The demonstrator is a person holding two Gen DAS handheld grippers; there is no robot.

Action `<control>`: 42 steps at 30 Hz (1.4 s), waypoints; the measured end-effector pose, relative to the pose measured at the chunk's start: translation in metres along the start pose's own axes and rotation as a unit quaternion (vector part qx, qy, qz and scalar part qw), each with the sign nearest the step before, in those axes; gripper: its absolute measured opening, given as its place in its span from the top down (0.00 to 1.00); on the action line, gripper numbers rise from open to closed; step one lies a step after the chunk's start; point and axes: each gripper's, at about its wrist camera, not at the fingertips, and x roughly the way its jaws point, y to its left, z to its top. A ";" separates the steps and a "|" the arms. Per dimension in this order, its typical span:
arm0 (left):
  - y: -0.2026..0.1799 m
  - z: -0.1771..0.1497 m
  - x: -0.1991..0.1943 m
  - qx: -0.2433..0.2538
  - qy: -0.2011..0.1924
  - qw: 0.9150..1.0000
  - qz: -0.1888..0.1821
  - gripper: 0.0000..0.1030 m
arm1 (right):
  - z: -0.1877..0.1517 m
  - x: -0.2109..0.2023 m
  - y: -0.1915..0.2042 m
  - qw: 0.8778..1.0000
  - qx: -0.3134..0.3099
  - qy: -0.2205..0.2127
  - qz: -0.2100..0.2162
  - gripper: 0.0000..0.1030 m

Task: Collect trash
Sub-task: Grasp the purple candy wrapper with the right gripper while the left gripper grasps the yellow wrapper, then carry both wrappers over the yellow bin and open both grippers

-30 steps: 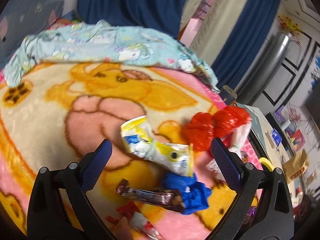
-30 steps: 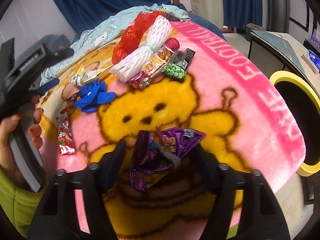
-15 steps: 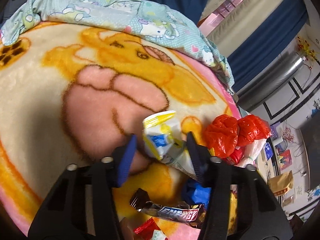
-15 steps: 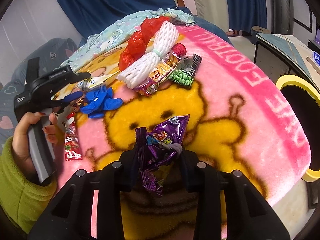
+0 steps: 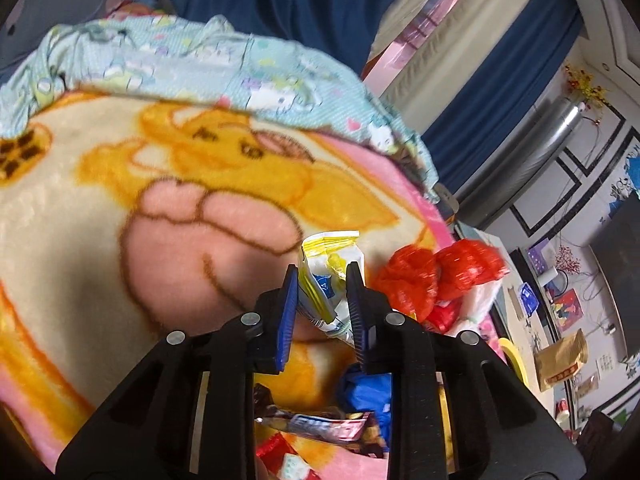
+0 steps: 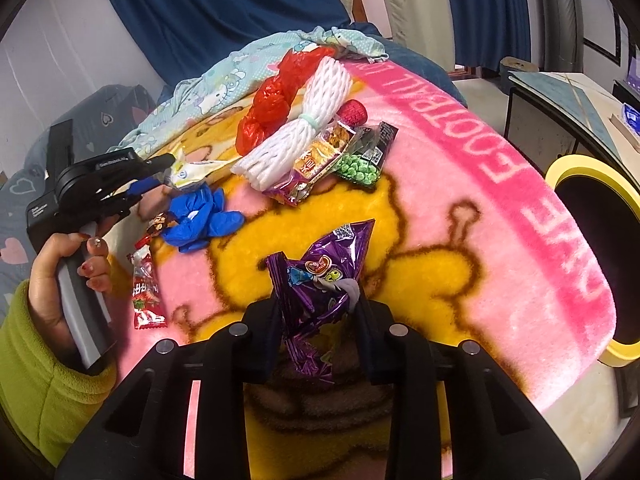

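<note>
In the left wrist view, the left gripper (image 5: 322, 276) pinched the yellow-and-white wrapper (image 5: 326, 276), its length running along the fingers, over the blanket (image 5: 120, 200).

In the right wrist view, the right gripper (image 6: 318, 304) clamped the purple packet (image 6: 324, 280), upright; the yellow-rimmed bin (image 6: 576, 168) lay to its right, nearer this hand.

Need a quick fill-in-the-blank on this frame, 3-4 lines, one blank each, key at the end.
1. The right gripper is shut on a crinkled snack bag whose colour is ____.
2. The left gripper is shut on a white and ____ wrapper.
3. The bin beside the blanket has a rim coloured ____.
4. The white foam net lies right beside a bag coloured ____.

Missing words: purple; yellow; yellow; red
</note>
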 end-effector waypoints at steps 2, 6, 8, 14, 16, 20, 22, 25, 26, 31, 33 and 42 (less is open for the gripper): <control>-0.007 0.004 -0.012 0.011 -0.016 1.000 -0.005 0.83 | 0.002 -0.003 -0.001 1.000 0.001 -0.006 -0.002 0.72; -0.021 0.012 -0.032 0.027 -0.044 0.999 -0.015 0.83 | 0.006 -0.011 -0.003 1.000 -0.001 -0.022 -0.005 0.72; -0.030 0.016 -0.041 0.036 -0.054 0.998 -0.025 0.83 | 0.007 -0.015 -0.004 1.000 -0.001 -0.028 -0.005 0.72; -0.054 0.017 -0.057 0.061 -0.070 0.995 -0.046 0.83 | 0.011 -0.025 -0.009 0.999 0.006 -0.042 -0.006 0.72; -0.062 0.016 -0.062 0.067 -0.073 0.994 -0.053 0.83 | 0.012 -0.029 -0.010 0.999 0.007 -0.048 -0.007 0.72; -0.076 0.013 -0.066 0.080 -0.074 0.992 -0.063 0.83 | 0.018 -0.038 -0.017 0.998 0.016 -0.062 -0.008 0.72; -0.083 0.009 -0.067 0.086 -0.073 0.991 -0.069 0.83 | 0.021 -0.041 -0.021 0.998 0.020 -0.067 -0.010 0.72; -0.095 0.005 -0.067 0.097 -0.069 0.990 -0.077 0.83 | 0.023 -0.046 -0.026 0.997 0.026 -0.075 -0.012 0.72; -0.099 0.003 -0.067 0.102 -0.067 0.989 -0.079 0.83 | 0.025 -0.049 -0.028 0.996 0.029 -0.078 -0.013 0.72; -0.120 -0.004 -0.065 0.122 -0.062 0.986 -0.091 0.83 | 0.032 -0.062 -0.045 0.994 0.050 -0.099 -0.021 0.72; -0.127 -0.007 -0.063 0.128 -0.059 0.985 -0.095 0.83 | 0.034 -0.067 -0.052 0.992 0.057 -0.107 -0.024 0.72; -0.161 -0.026 -0.051 0.163 -0.036 0.979 -0.114 0.83 | 0.042 -0.091 -0.088 0.985 0.092 -0.140 -0.043 0.72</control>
